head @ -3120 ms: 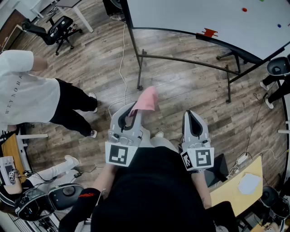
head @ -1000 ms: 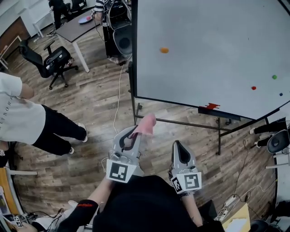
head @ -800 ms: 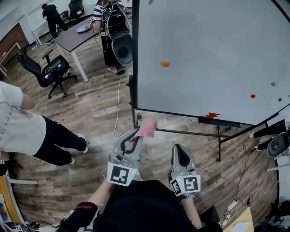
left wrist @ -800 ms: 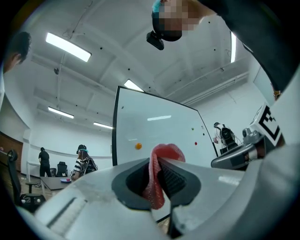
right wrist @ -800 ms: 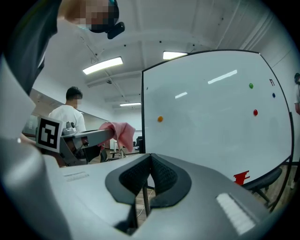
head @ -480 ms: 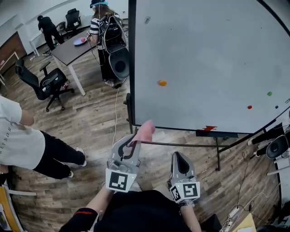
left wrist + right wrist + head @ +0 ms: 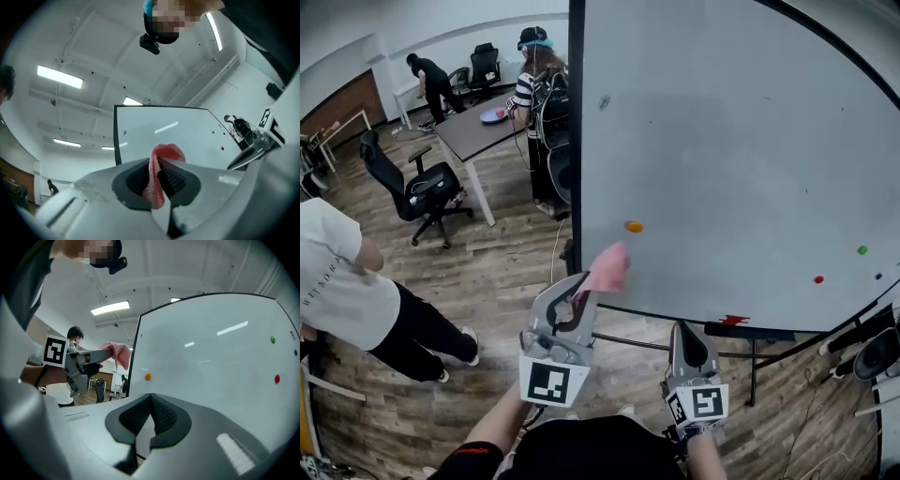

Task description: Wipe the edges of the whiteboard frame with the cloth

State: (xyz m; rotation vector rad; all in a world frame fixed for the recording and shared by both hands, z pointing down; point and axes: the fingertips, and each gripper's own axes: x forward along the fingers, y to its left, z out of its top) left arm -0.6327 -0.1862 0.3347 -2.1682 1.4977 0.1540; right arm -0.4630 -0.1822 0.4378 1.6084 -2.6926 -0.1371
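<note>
1. Presently my left claw is clamped on the pink cloth. A fold stands out past the tips, so fabric rather than plastic would meet the frame.
2. The cloth is raised near the lower left corner of the whiteboard, just beside the dark frame. I cannot tell whether they touch.
3. My right claw is closed on nothing and held low, apart from the board, probably to leave the wiping path free.
4. Judgement: the wiping looks barely begun, if at all, and the left upright edge seems the nearest start.
</note>
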